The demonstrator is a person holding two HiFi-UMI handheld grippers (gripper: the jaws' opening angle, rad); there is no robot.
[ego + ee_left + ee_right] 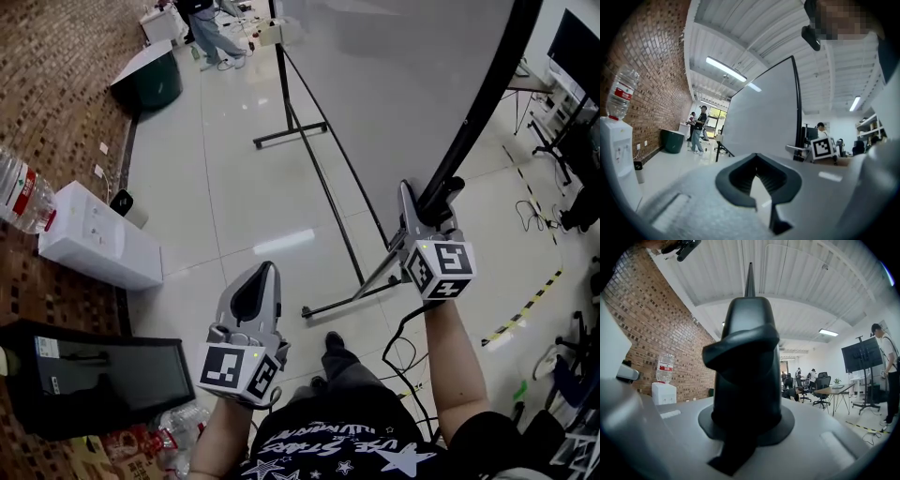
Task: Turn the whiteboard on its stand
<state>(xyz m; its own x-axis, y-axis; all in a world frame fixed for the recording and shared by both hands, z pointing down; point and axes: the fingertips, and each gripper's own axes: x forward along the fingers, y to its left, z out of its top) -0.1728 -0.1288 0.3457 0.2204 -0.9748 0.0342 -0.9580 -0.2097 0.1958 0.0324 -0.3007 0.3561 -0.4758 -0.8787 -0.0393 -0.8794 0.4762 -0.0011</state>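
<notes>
The big whiteboard fills the upper middle of the head view, swung at a slant on its black stand. Its black frame edge runs down to my right gripper, which is shut on that edge. In the right gripper view the black frame stands between the jaws and hides most of what is ahead. My left gripper hangs lower left, apart from the board, shut and empty. From the left gripper view the whiteboard stands ahead, and its jaws hold nothing.
A white water dispenser with a bottle stands by the brick wall at left, a black case below it. A green bin and a person are far back. Cables lie near my feet. A screen on a stand is at right.
</notes>
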